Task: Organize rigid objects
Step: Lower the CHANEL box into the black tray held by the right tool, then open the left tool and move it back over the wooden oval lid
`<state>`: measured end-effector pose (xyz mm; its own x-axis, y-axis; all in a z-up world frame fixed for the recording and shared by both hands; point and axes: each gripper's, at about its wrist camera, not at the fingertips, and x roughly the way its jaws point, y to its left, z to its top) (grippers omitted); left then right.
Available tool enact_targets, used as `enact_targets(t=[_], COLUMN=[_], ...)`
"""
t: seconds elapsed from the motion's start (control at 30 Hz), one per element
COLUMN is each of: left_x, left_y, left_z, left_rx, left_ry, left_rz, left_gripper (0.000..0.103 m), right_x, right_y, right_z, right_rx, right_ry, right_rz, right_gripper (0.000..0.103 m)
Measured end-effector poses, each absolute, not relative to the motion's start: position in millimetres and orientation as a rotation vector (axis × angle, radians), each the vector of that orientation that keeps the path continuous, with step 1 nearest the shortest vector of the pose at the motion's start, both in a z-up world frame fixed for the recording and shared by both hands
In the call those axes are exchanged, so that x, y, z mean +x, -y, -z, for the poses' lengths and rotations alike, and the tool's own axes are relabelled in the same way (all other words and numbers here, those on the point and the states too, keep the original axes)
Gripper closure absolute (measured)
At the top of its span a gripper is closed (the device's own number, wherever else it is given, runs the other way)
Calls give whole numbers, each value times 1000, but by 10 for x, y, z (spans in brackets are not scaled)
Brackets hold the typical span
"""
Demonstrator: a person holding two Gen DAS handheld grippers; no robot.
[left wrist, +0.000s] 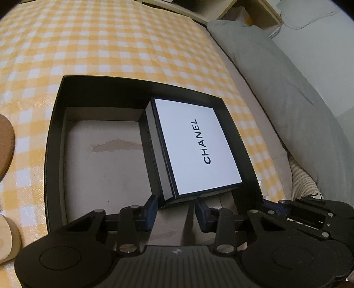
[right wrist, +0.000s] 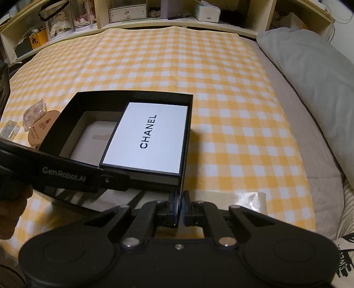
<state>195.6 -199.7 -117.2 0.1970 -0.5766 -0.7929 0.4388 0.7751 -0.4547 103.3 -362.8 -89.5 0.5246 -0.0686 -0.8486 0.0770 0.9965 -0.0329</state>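
Note:
A large black open box (left wrist: 52, 144) with a pale inside lies on the yellow checked cloth. A white box lettered CHANEL (left wrist: 188, 141) lies flat against its right side. My left gripper (left wrist: 177, 205) hovers over the black box's near end, open, with the white box's near corner just beyond the fingertips and nothing pressed between them. In the right wrist view my right gripper (right wrist: 181, 206) is shut on the near right wall of the black box (right wrist: 132, 94). The white box (right wrist: 146, 137) sits inside it. The left gripper's housing (right wrist: 64, 175) reaches in from the left.
A round brown tag (right wrist: 42, 130) and clear plastic cases (right wrist: 34, 113) lie left of the black box. A grey pillow (right wrist: 309, 73) runs along the right. Cluttered shelves (right wrist: 128, 13) stand behind the cloth. A clear wrapper (right wrist: 250, 199) lies near the right gripper.

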Motion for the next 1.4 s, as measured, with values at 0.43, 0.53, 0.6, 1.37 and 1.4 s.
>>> enact_targets(t=[0.43,0.53,0.6,1.37,1.4], left_x=[1840,1782,1748,1356,1402], left_y=[1933,1878,1820,530,451], left_z=[1019,860,747,225,277], left_rx=[-124,-114,-106,134,112], left_ry=[-1123,-1086,-1060,-842,-874], left_rz=[717,718,711,404,371], left_gripper=[37,36,36,0,0], right_x=[988,974,990,1293,1296], right_y=[3761,3888,3940,3957,3960], right_z=[780,732,740,825,826], right_rx=[124,219,260,268,267], right_ry=[-952,-918,-914,-916,-916], right_rz=[98,100,100,134,135], right_gripper=[97,97,97,99,99])
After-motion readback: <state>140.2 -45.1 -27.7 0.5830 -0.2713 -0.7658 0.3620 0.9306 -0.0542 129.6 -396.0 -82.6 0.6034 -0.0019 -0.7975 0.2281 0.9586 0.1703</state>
